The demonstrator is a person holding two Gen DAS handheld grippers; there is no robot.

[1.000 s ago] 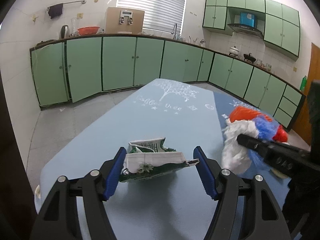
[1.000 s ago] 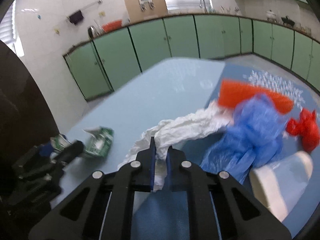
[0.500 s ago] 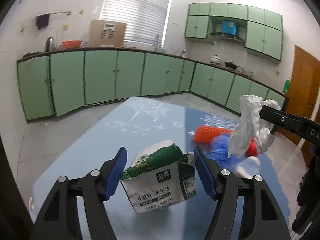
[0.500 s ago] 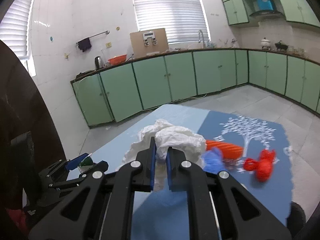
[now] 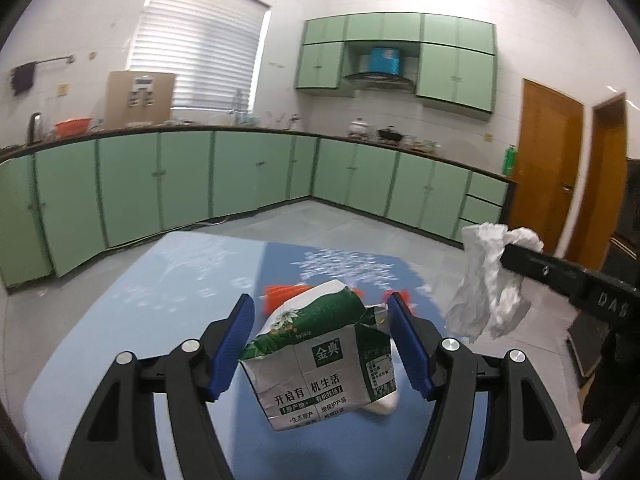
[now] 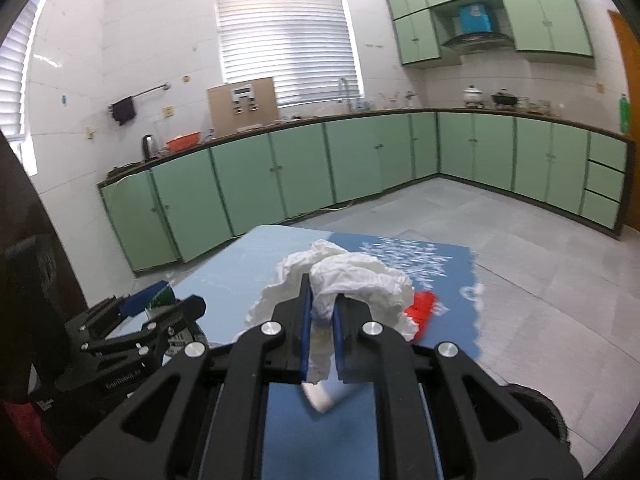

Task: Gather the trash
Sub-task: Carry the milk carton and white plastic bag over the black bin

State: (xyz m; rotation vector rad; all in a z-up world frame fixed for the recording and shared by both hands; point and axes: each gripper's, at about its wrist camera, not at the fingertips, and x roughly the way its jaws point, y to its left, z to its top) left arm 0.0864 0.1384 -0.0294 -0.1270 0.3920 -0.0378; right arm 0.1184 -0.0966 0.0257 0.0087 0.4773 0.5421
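My left gripper is shut on a crushed green and white milk carton and holds it in the air above the blue table. My right gripper is shut on a crumpled white plastic bag, also lifted off the table; the bag hangs at the right in the left wrist view. The left gripper with the carton shows low on the left in the right wrist view.
Red trash and a white object lie on the table's dark blue cloth. An orange piece shows behind the carton. Green kitchen cabinets line the far walls. A wooden door is at the right.
Both grippers rose from the table, the left lifting the milk carton and the right lifting the white bag. The views now tilt up and swing right toward the cabinets.
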